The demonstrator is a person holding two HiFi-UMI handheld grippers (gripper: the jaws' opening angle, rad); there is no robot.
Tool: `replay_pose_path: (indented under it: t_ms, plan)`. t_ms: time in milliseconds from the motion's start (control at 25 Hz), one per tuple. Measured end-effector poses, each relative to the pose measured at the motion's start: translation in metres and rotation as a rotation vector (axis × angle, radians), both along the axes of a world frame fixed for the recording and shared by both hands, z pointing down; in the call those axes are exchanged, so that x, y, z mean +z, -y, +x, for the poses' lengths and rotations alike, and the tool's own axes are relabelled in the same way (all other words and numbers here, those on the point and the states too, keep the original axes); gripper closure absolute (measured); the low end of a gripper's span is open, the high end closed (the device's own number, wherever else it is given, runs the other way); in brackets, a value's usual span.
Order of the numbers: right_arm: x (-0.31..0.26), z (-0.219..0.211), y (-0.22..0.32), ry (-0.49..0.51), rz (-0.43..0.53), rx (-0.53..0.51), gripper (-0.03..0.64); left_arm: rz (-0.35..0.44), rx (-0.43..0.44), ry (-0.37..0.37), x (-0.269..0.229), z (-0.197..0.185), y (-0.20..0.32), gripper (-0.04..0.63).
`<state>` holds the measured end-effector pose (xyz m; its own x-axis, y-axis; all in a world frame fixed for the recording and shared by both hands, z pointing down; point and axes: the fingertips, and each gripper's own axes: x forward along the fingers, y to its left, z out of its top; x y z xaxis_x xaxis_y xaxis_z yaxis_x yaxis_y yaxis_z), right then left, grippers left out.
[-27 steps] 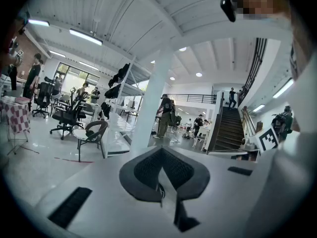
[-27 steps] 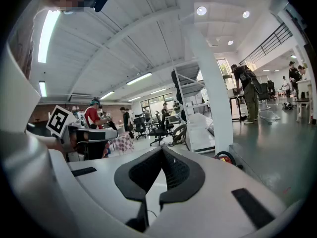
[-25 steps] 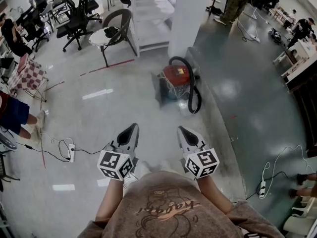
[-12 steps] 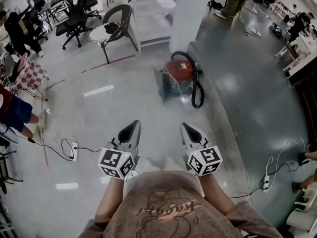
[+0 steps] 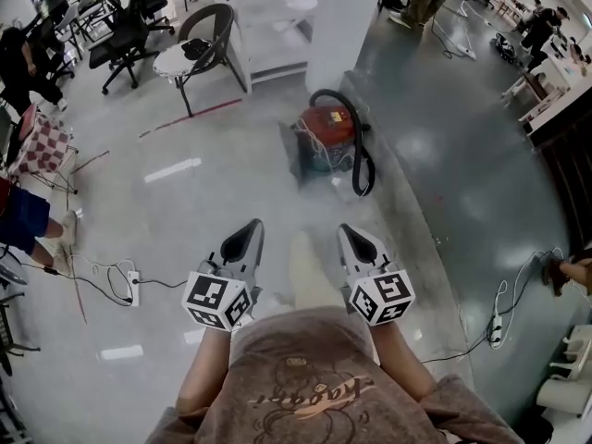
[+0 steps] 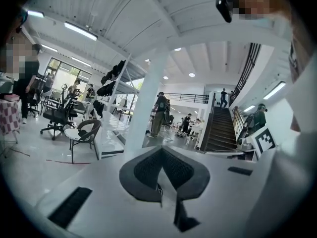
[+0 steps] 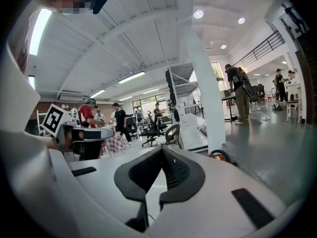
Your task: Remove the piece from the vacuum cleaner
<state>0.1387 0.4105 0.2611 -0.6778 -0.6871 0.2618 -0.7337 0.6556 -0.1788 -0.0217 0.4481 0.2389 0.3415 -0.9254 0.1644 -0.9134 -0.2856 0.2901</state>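
A red vacuum cleaner (image 5: 326,135) with a black hose (image 5: 362,160) looped round it stands on the floor beside a white pillar (image 5: 344,21), well ahead of both grippers. Only its top edge (image 7: 220,155) peeps over the right gripper's body in the right gripper view. My left gripper (image 5: 252,228) and right gripper (image 5: 345,233) are held side by side in front of my chest, both shut with nothing between the jaws. They point towards the vacuum cleaner but are far short of it. The left gripper (image 6: 161,150) and right gripper (image 7: 162,149) show their dark pads closed together.
A chair (image 5: 197,52) and white shelving (image 5: 268,17) stand behind the vacuum cleaner. Office chairs (image 5: 120,35) and people are at the left. Power strips with cables lie on the floor at left (image 5: 132,288) and right (image 5: 496,329). A staircase (image 6: 220,130) rises beyond.
The view has shifted a little, so the vacuum cleaner sits slightly higher and further left in the head view. Both grippers stay shut in the same pose.
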Motion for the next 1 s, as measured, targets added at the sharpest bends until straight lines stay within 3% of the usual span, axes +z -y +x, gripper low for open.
replay_pose_path:
  t_ms: [480, 1000]
  plan:
    - [0.019, -0.028, 0.077, 0.004, -0.016, 0.006, 0.617, -0.019, 0.005, 0.008, 0.018, -0.025, 0.079, 0.594]
    - [0.011, -0.075, 0.250, 0.019, -0.041, -0.067, 0.617, -0.044, -0.050, 0.005, 0.009, -0.069, 0.247, 0.594]
